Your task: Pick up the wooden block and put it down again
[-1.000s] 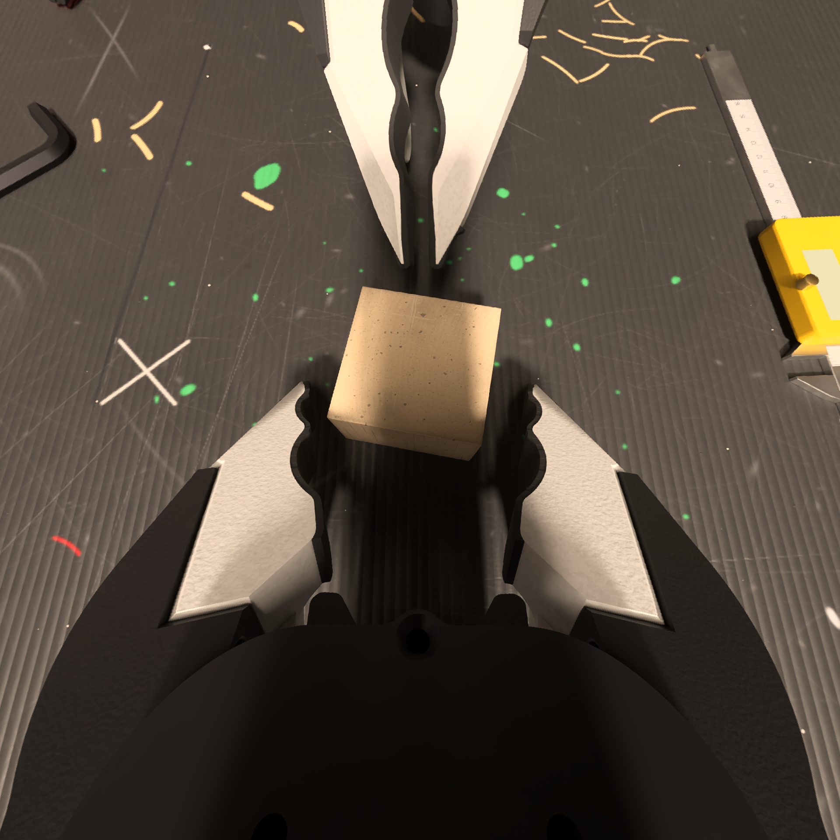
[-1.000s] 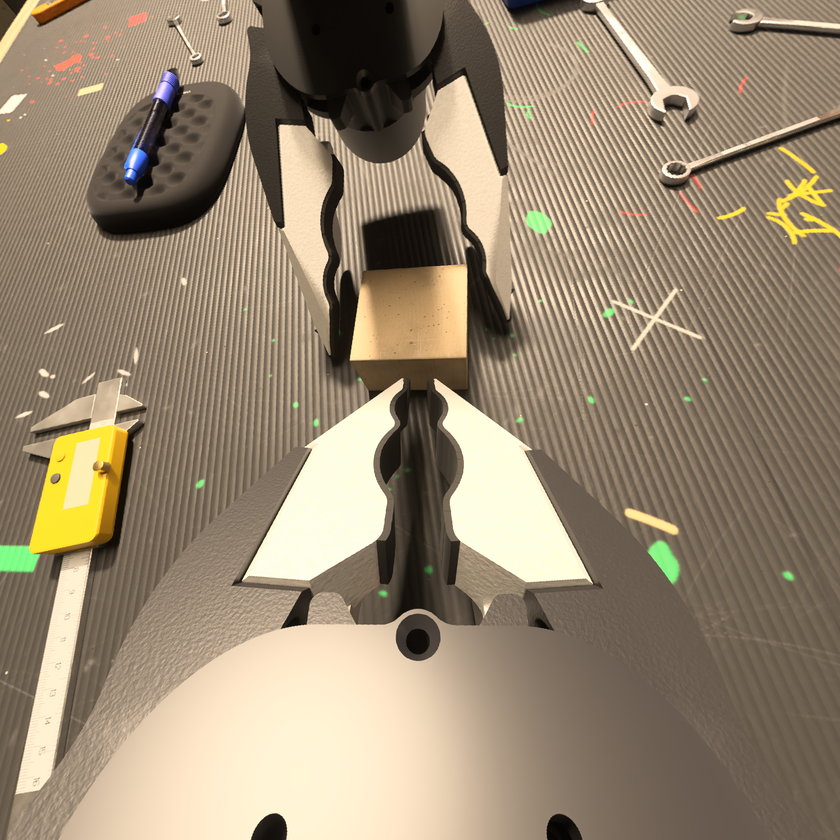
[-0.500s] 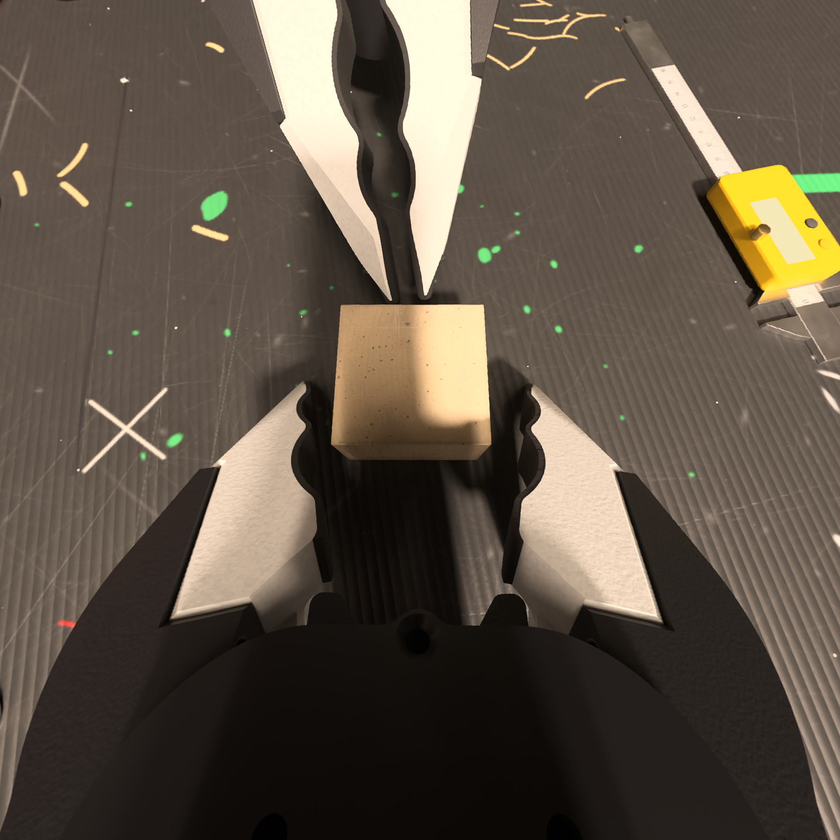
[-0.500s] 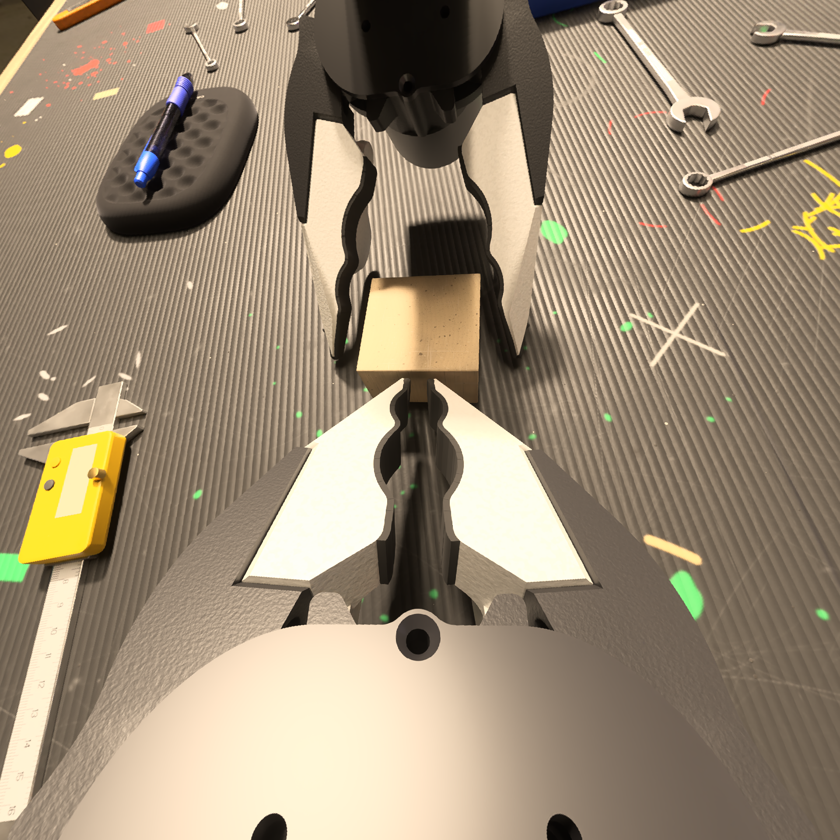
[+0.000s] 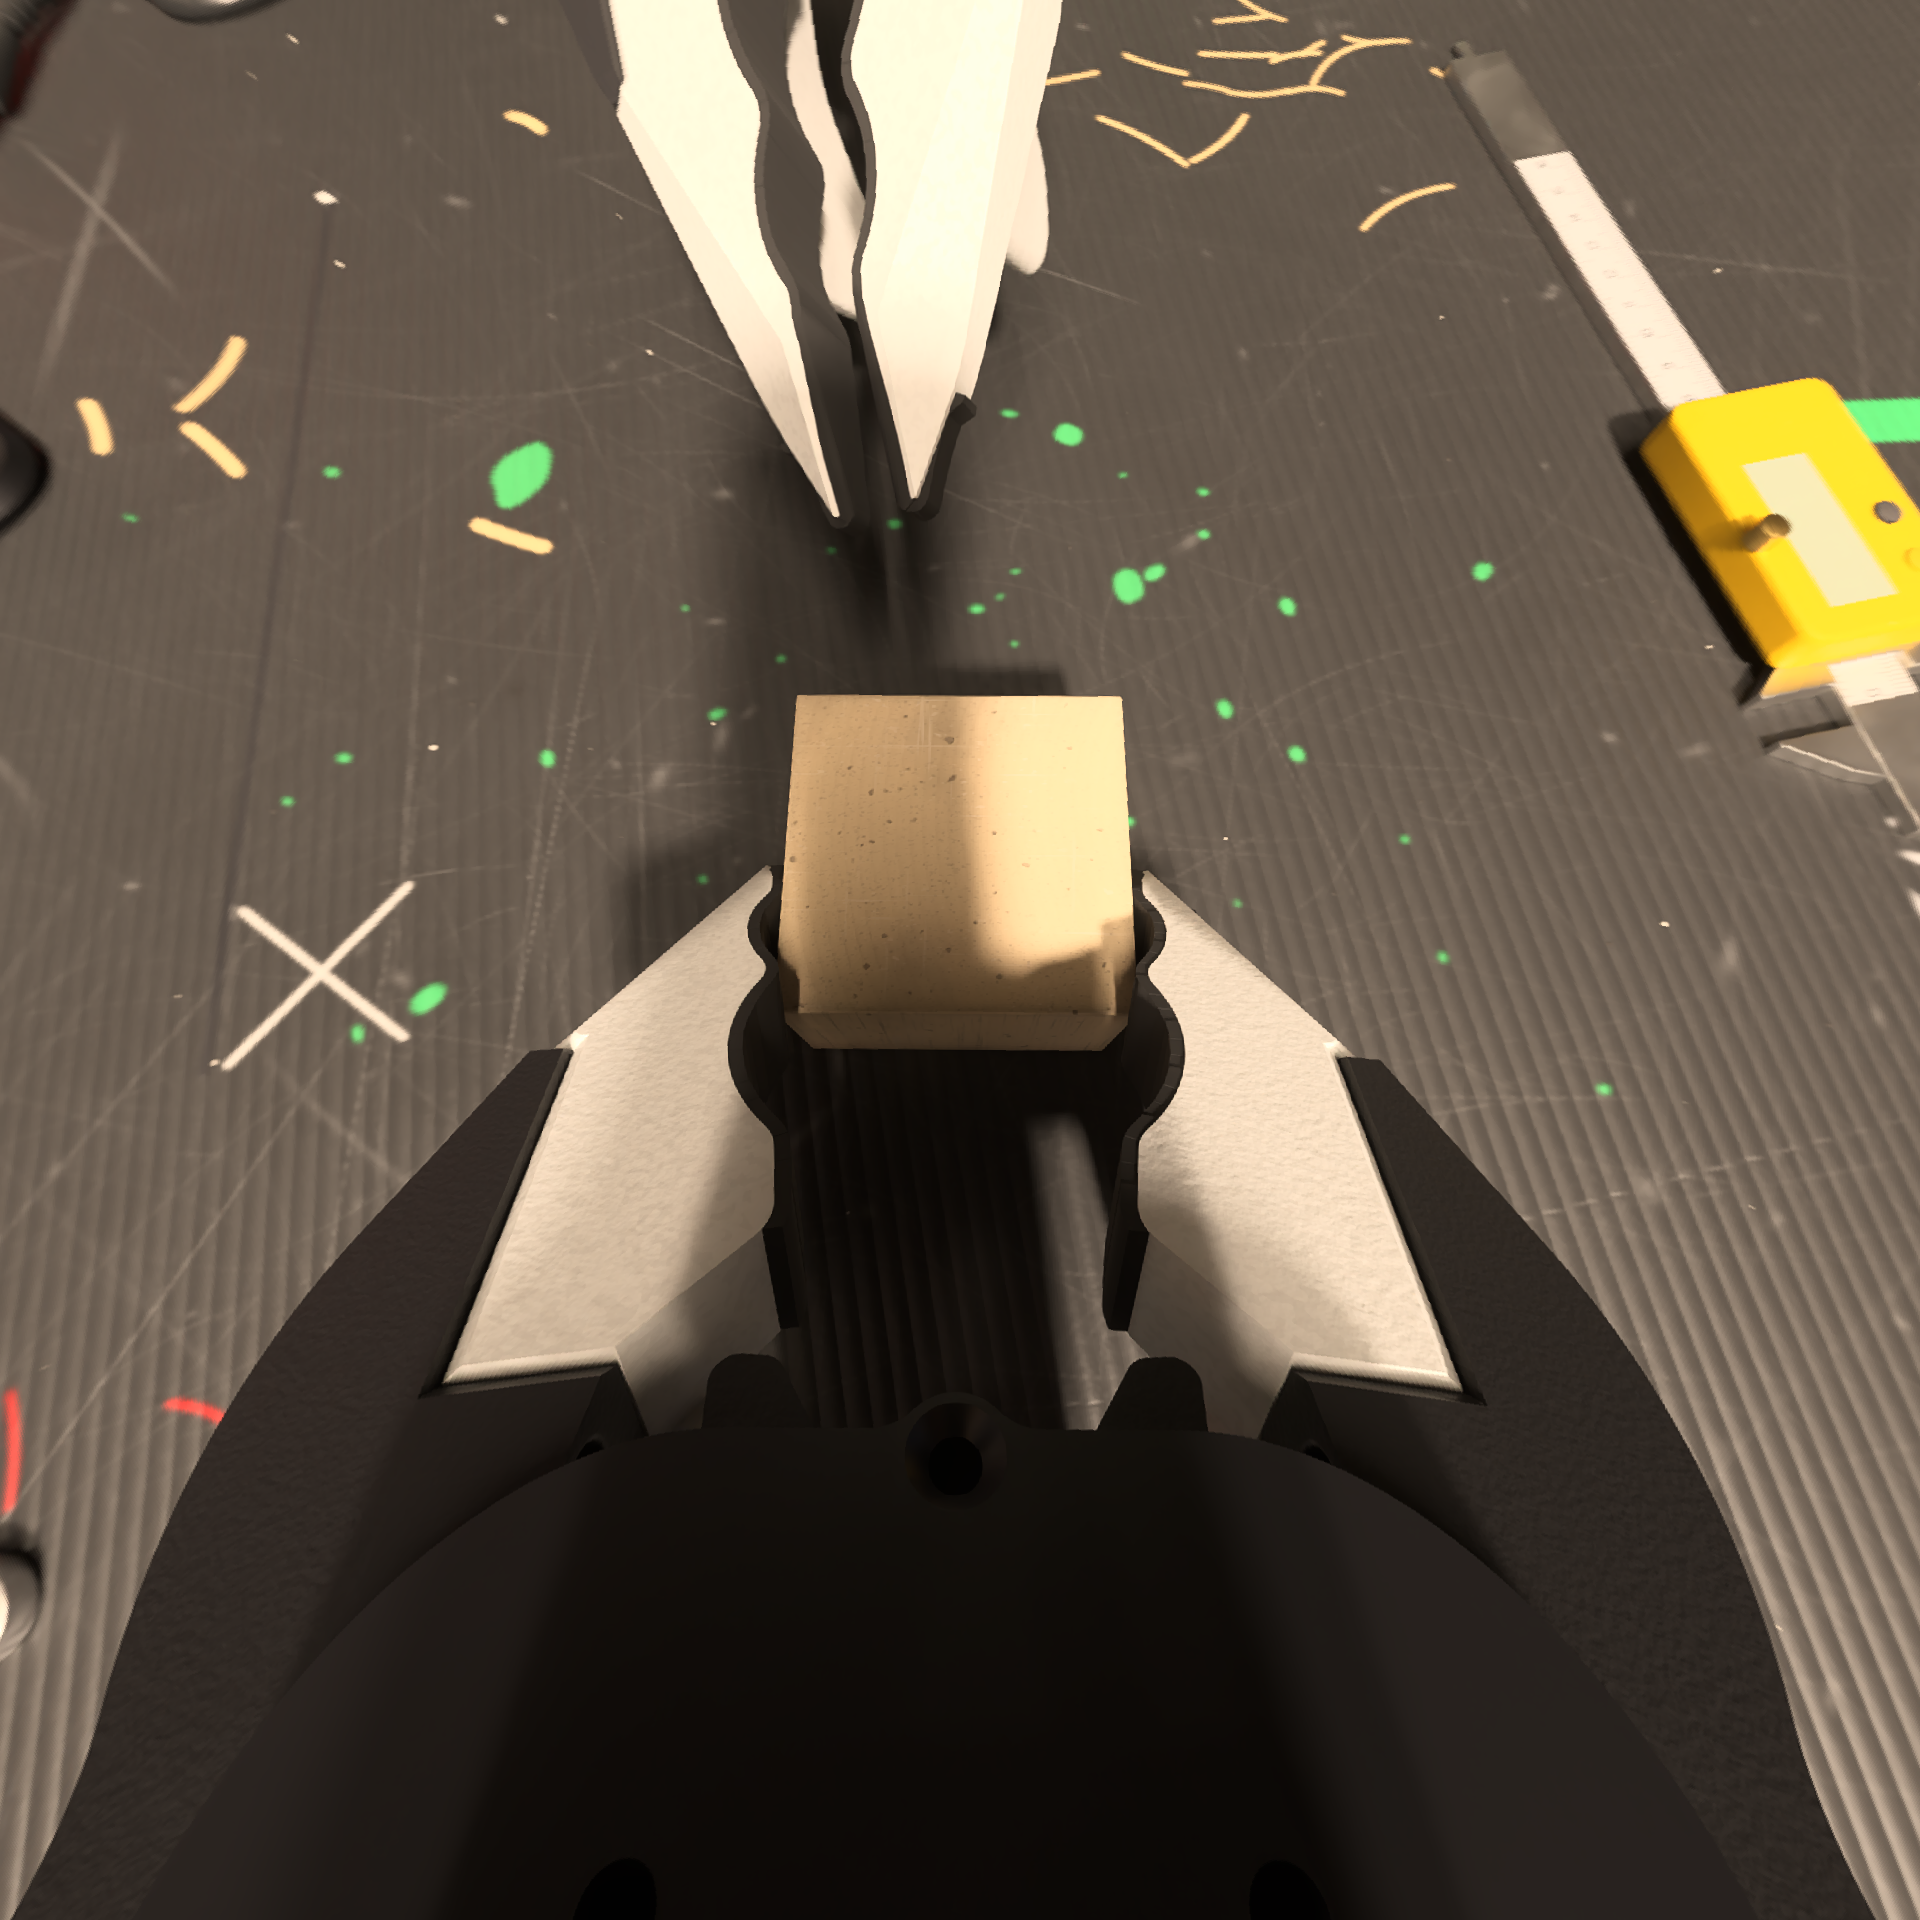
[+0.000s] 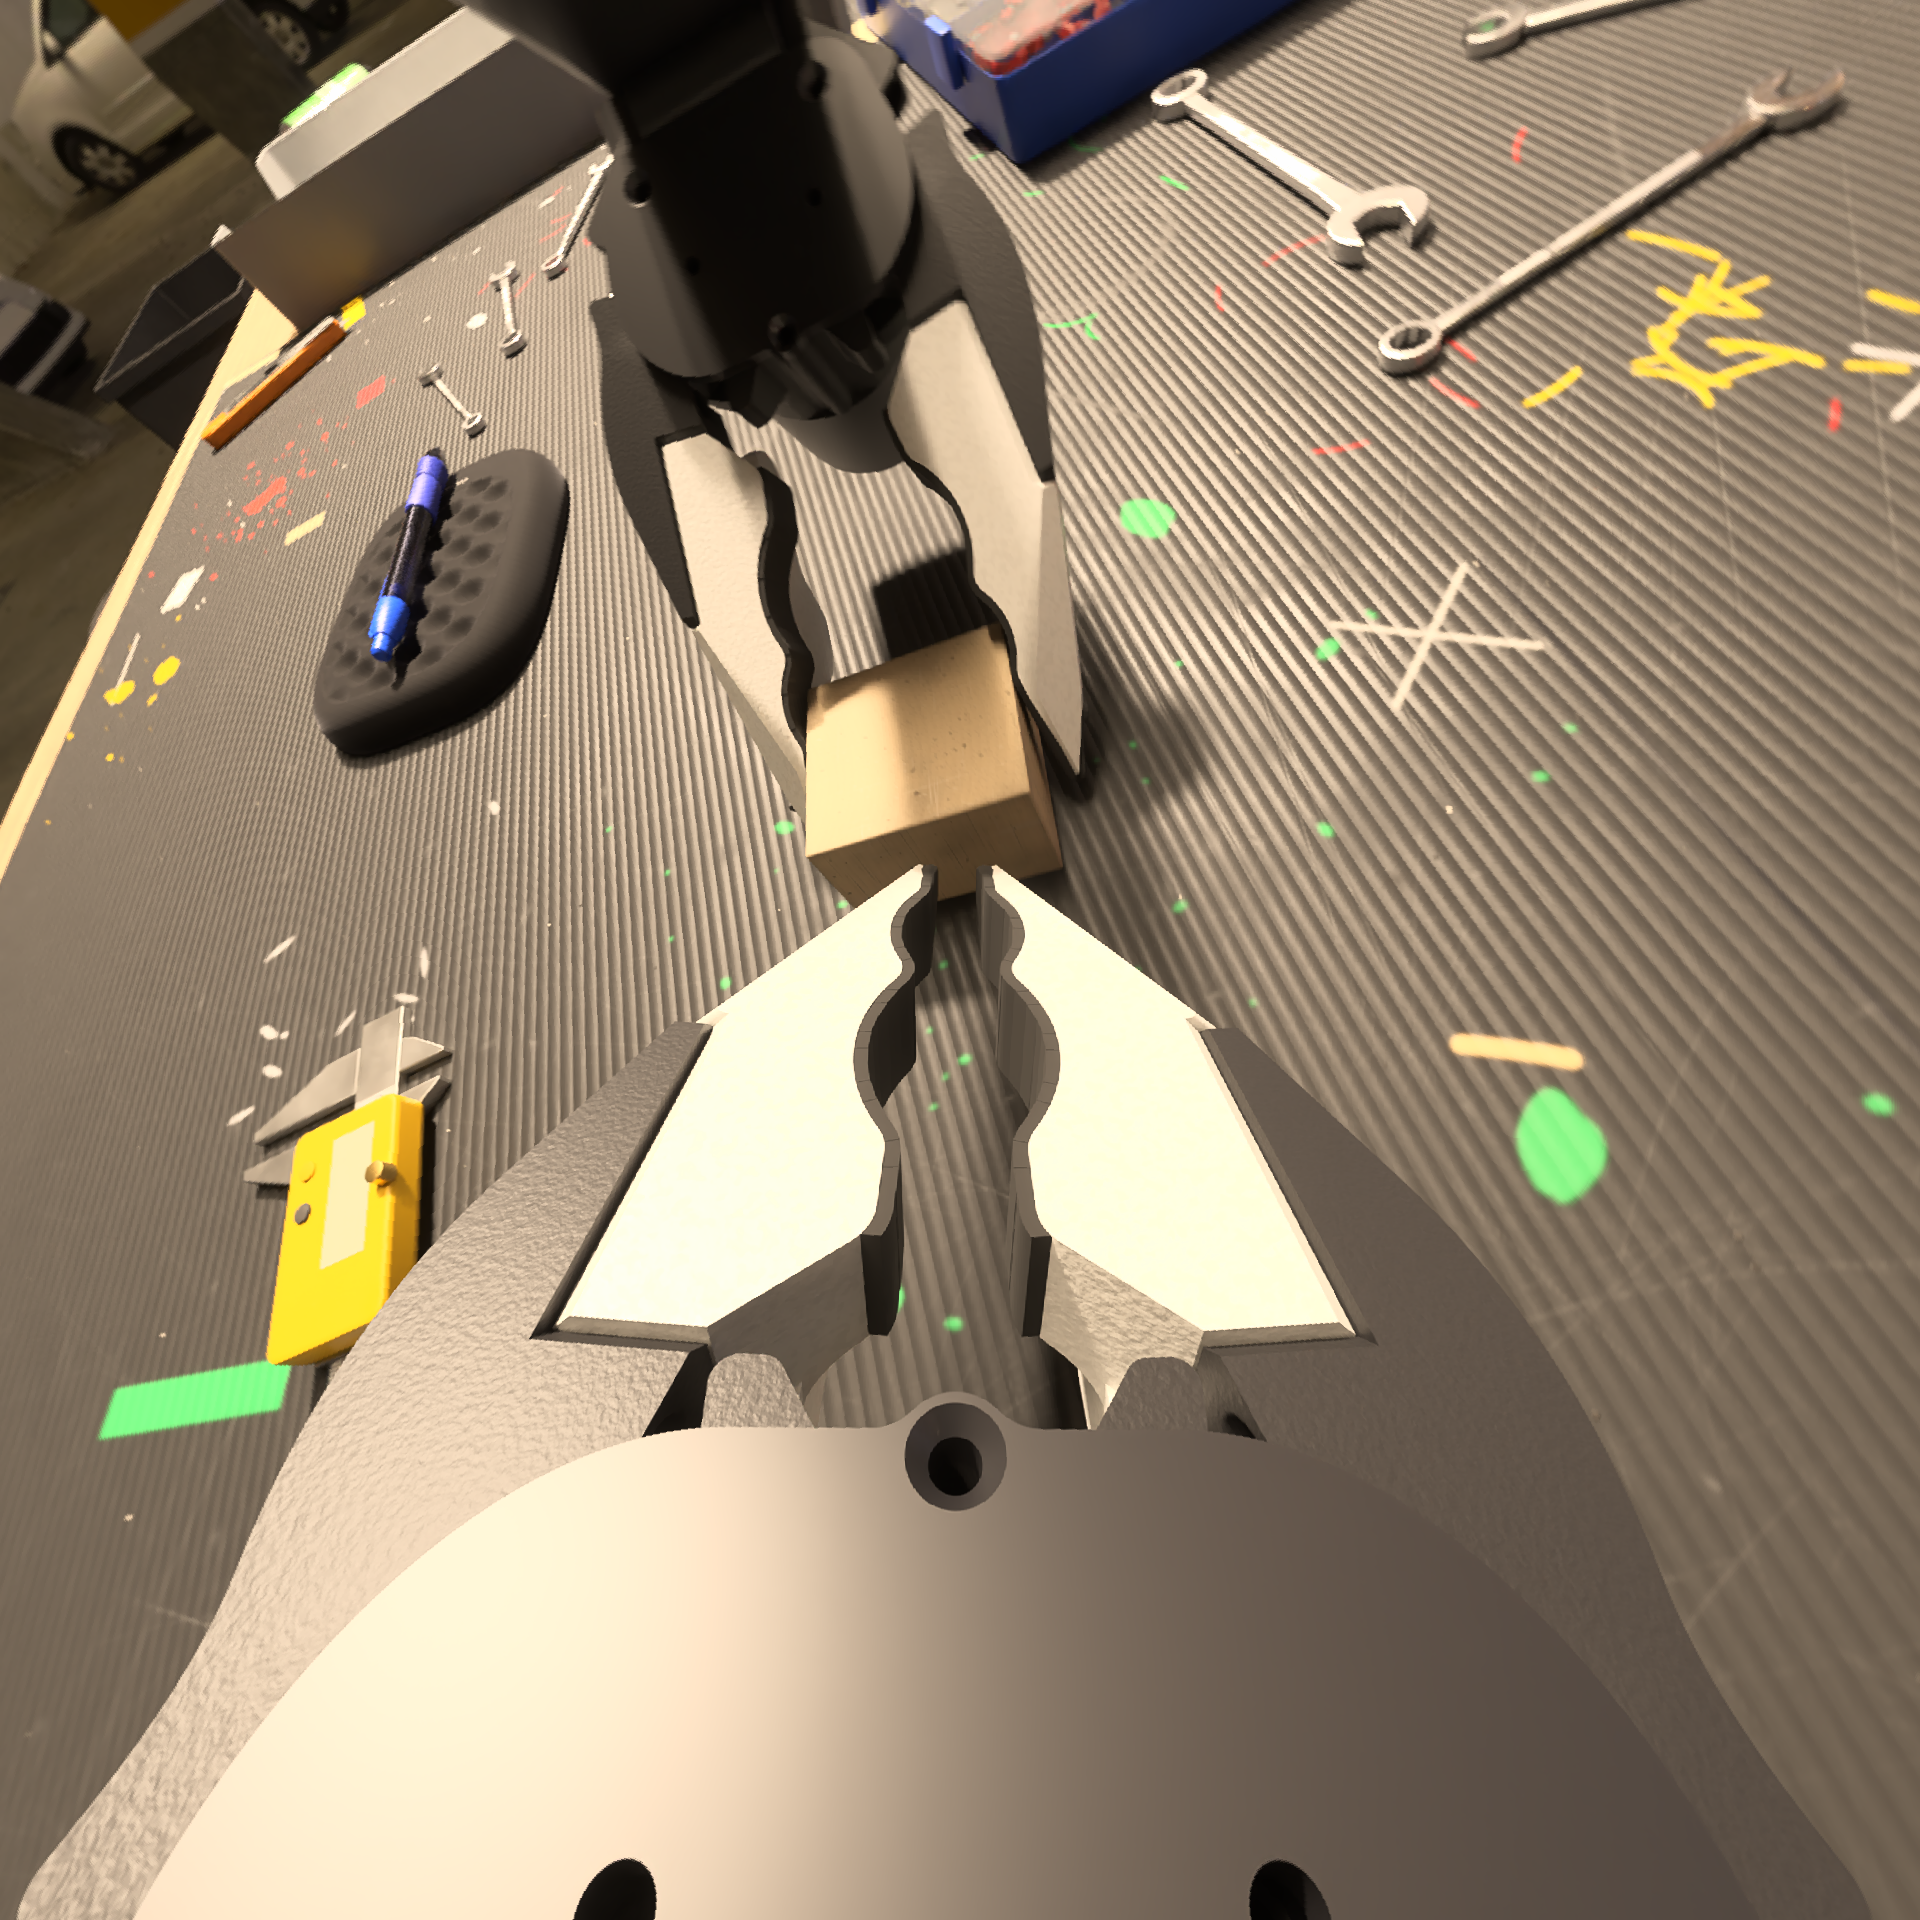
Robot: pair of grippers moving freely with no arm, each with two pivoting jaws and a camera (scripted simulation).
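The wooden block (image 5: 951, 862) is a pale cube on the dark ribbed mat (image 5: 1455, 935). My left gripper (image 5: 956, 883) is shut on it, with the fingertips pressed against its left and right sides. I cannot tell if the block is clear of the mat. In the right wrist view the block (image 6: 925, 758) looks slightly turned between the dark left gripper's fingers (image 6: 1039, 623). My right gripper (image 6: 956, 878) is shut and empty, with its tips just short of the block's near face. It also shows in the left wrist view (image 5: 873, 509), well beyond the block.
A yellow caliper (image 6: 348, 1226) lies left of my right gripper. A black foam pad (image 6: 488, 540) holding a blue pen (image 6: 410, 561) lies farther left. Wrenches (image 6: 1288, 166) and a blue bin (image 6: 1049, 83) lie at the far right. The table edge (image 6: 94, 707) runs along the left.
My left gripper has closed onto the block's sides. My right gripper has drawn back from the block and tilted, still shut.
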